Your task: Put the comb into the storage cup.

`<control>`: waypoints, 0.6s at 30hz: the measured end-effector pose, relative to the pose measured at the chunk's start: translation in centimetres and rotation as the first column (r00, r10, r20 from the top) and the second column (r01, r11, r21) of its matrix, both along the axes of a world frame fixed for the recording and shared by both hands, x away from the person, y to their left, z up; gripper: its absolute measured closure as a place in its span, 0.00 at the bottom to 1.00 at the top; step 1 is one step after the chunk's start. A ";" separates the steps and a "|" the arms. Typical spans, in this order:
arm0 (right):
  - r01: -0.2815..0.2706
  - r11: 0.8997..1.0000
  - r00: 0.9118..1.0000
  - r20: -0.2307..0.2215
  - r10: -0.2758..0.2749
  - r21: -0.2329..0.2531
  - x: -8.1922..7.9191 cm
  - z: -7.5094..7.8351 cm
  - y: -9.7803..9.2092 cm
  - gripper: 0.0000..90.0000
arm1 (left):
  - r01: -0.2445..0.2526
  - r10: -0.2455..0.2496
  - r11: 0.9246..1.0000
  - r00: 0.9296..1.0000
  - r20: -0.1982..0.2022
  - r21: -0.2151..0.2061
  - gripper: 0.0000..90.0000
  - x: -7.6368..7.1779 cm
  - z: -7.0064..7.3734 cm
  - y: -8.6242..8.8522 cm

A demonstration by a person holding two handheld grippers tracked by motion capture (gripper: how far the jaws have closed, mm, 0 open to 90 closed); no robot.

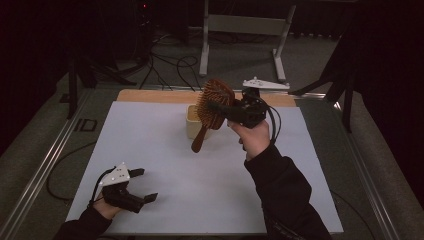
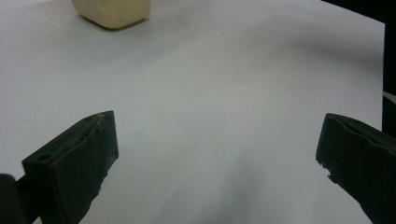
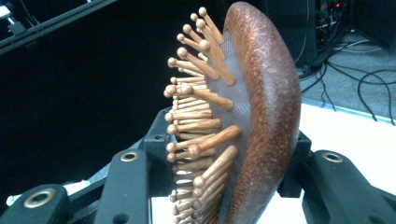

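Observation:
A wooden hairbrush [image 1: 212, 106] with wooden pins is held in the air by my right gripper [image 1: 220, 107], which is shut on its head; the handle hangs down toward the table. Up close, the brush [image 3: 243, 116] stands on edge between the jaws, pins facing left. Just behind it a cream square cup [image 1: 192, 125] stands on the white sheet, also seen as the cream cup [image 2: 114, 11] far ahead of my left jaws. My left gripper [image 1: 144, 184] rests open near the sheet's front left corner with nothing between its fingers [image 2: 77, 163].
A white sheet [image 1: 165, 165] covers most of the table, with a wooden strip [image 1: 150, 95] along its far edge. Metal rails run along both table sides. Cables and a white stand's legs [image 1: 240, 45] lie on the floor beyond.

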State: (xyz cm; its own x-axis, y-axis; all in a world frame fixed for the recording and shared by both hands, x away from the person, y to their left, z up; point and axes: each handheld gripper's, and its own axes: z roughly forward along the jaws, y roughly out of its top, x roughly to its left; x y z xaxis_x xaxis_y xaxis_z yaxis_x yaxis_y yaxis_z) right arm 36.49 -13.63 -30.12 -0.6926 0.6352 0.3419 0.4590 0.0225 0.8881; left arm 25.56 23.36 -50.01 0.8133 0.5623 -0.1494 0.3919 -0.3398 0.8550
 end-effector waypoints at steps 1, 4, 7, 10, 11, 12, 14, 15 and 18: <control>0.003 1.000 1.000 0.002 -0.003 0.003 0.1 0.2 -0.1 0.57 | 0.000 0.000 1.000 1.000 -0.001 0.000 0.00 0.0 0.0 0.0; 0.019 1.000 1.000 0.010 -0.019 0.007 0.6 0.7 -0.4 0.57 | -0.014 0.013 1.000 1.000 0.027 0.018 0.00 -0.1 0.0 0.1; 0.033 0.999 0.999 0.014 -0.033 0.008 1.0 1.1 -0.7 0.57 | -0.018 0.018 1.000 1.000 0.021 0.002 0.00 -0.1 0.1 0.2; 0.041 0.999 0.999 0.019 -0.041 0.009 1.5 1.5 -0.7 0.57 | -0.016 0.016 1.000 1.000 0.022 -0.002 0.00 -0.1 0.1 0.2; 0.044 0.999 0.999 0.022 -0.044 0.006 1.7 1.6 -0.6 0.57 | -0.014 0.014 1.000 1.000 0.021 -0.003 0.00 -0.1 0.1 0.2; 0.048 0.999 0.999 0.025 -0.048 0.003 1.8 1.6 -0.6 0.57 | -0.014 0.014 1.000 1.000 0.022 -0.002 0.00 -0.1 0.1 0.2; 0.053 0.999 0.998 0.027 -0.052 -0.006 2.2 1.8 -0.4 0.57 | -0.012 0.012 1.000 1.000 0.026 -0.007 0.00 -0.1 0.2 0.2; 0.055 0.998 0.998 0.028 -0.055 -0.008 2.4 1.9 -0.4 0.57 | -0.012 0.012 1.000 1.000 0.027 -0.008 0.00 -0.2 0.2 0.2; 0.061 0.998 0.998 0.030 -0.061 -0.009 2.8 2.0 -0.3 0.57 | -0.009 0.009 1.000 1.000 0.026 -0.020 0.00 -0.2 0.3 0.3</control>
